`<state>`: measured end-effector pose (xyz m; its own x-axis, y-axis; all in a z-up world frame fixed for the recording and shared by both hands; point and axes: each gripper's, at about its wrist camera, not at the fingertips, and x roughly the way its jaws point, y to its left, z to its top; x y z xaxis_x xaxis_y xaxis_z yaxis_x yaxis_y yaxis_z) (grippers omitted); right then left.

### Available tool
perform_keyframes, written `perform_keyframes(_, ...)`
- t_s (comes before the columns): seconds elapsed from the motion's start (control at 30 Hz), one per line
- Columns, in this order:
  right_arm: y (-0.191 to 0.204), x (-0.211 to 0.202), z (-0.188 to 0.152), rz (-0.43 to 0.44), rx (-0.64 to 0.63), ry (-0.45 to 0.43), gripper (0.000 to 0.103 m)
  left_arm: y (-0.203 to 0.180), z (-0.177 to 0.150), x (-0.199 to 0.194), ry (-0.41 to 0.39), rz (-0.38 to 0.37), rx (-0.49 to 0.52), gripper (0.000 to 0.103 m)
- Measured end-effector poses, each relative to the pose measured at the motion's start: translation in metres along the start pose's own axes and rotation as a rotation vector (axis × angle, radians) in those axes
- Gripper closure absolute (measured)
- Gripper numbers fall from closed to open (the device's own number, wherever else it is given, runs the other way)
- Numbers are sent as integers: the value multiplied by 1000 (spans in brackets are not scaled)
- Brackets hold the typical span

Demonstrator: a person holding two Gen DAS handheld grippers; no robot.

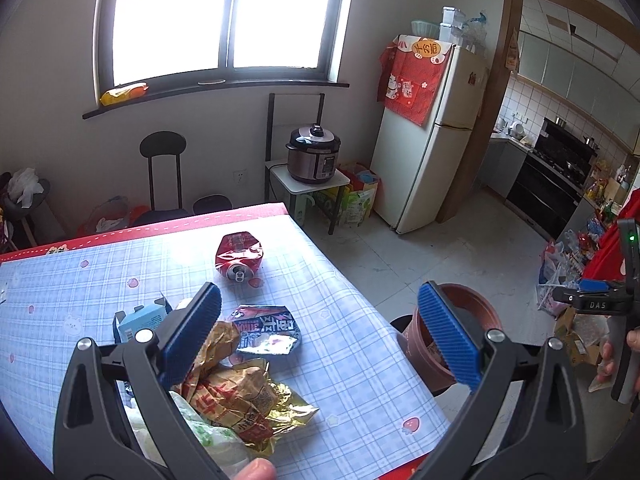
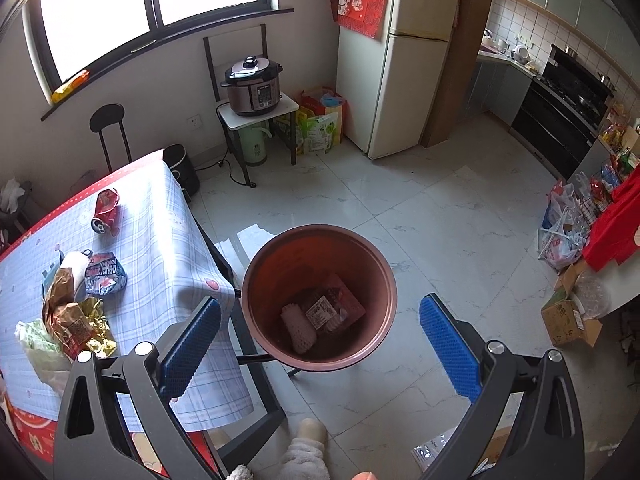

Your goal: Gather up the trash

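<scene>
The left gripper (image 1: 320,336) hangs over the near edge of the table (image 1: 360,364) with its jaws spread wide and nothing between them, and the heap of rubbish lies just below and to its left: a crumpled gold and red wrapper (image 1: 236,396) nearest, a torn blue snack packet (image 1: 268,330) just beyond it, a small pale blue carton (image 1: 142,318) off to the left, and a crushed red can (image 1: 239,257) farther back toward the middle of the cloth. The right gripper (image 2: 320,344) is also wide open and empty, and it hangs over the floor, looking straight down into the brown bin (image 2: 320,298), which stands just off the table's right corner and already has a few bits of packaging lying in the bottom. So the left hand is clearly the nearer one to the rubbish, and the right is well placed only for the bin. The gold wrapper looks to lie lengthwise away from the left gripper, so I would guess the next grab means dropping down and a little left, then carrying the catch rightward across the table edge to the bin.
</scene>
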<state>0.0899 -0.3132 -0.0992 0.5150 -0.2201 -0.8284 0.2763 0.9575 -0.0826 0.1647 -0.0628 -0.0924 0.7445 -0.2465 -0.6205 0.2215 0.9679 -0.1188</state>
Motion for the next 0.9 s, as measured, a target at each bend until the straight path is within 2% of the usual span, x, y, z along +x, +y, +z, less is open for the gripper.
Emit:
perform_keyframes(0.13, 31, -3, -5, -12, -22, 2, 6, 29, -13, -1, 17, -9, -15, 6)
perform_keyframes(0.37, 100, 5, -18, 40, -65, 28, 6, 104, -34, -8, 30, -25, -100, 6)
perform_keyframes(0.6, 182, 14, -32, 92, -178, 41, 6, 186, -64, -25, 29, 82, -186, 6)
perform_keyframes(0.7, 220, 15, -39, 148, -244, 40, 6, 216, -79, -33, 36, 125, -226, 6)
perform_keyframes(0.9, 307, 14, -61, 250, -454, 53, 6, 261, -116, -54, 47, 202, -288, 6)
